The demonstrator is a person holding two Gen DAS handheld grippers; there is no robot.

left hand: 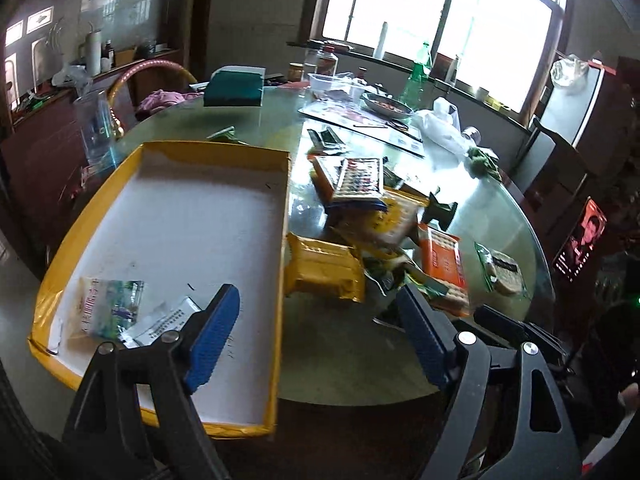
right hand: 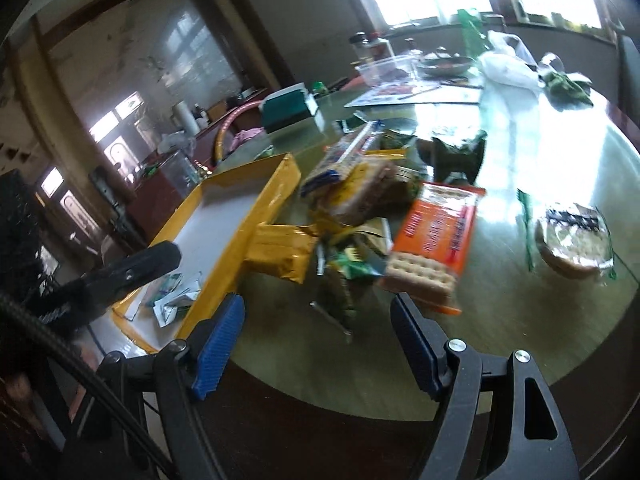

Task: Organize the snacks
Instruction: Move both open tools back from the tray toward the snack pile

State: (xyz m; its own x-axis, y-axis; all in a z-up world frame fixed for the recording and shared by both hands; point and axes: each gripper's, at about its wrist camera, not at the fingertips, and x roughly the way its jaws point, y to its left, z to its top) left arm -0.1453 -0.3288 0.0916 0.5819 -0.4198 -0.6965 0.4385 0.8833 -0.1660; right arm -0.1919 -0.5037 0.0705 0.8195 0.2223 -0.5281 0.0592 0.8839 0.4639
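A yellow-rimmed shallow box (left hand: 280, 216) with a white floor lies on the round glass table; it also shows in the right wrist view (right hand: 256, 208). Two small snack packets (left hand: 110, 306) lie in its near corner. A pile of snacks sits to its right: a gold packet (left hand: 324, 268), an orange cracker pack (left hand: 444, 264) (right hand: 436, 236), a colourful boxed pack (left hand: 358, 178), and a round cake packet (left hand: 504, 270) (right hand: 574, 242). My left gripper (left hand: 320, 312) is open and empty above the box's near right edge. My right gripper (right hand: 318, 316) is open and empty, just short of the pile.
The far side of the table holds a green bottle (left hand: 418, 72), a clear plastic container (left hand: 334, 84), a bowl of food (left hand: 386, 104), a teal box (left hand: 234, 86), white plastic bags (left hand: 440, 120) and papers. A cabinet stands at the left, windows behind.
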